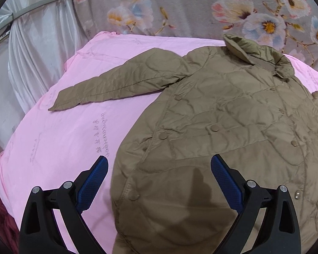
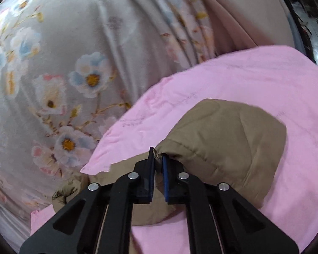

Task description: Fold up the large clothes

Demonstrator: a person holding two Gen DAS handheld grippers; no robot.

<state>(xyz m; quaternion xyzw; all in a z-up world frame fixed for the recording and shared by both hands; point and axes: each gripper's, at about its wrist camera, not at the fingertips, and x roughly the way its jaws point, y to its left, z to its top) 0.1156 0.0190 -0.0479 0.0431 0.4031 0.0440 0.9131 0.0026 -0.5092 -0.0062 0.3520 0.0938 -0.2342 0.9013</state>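
Pinching jacket [image 2: 222, 135] sleeve, right claw [image 2: 158, 158] (left claw [image 1: 159, 169] gaping).

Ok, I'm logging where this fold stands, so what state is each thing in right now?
Coat: spread flat on the pink quilt, front up, buttoned.
Left sleeve: stretched out to the side, not folded in.
Collar: standing up, rumpled.
Pink quilt: spread under the coat.
Left claw: open above the coat's hem, holding nothing.
Right claw: shut on the coat's edge.
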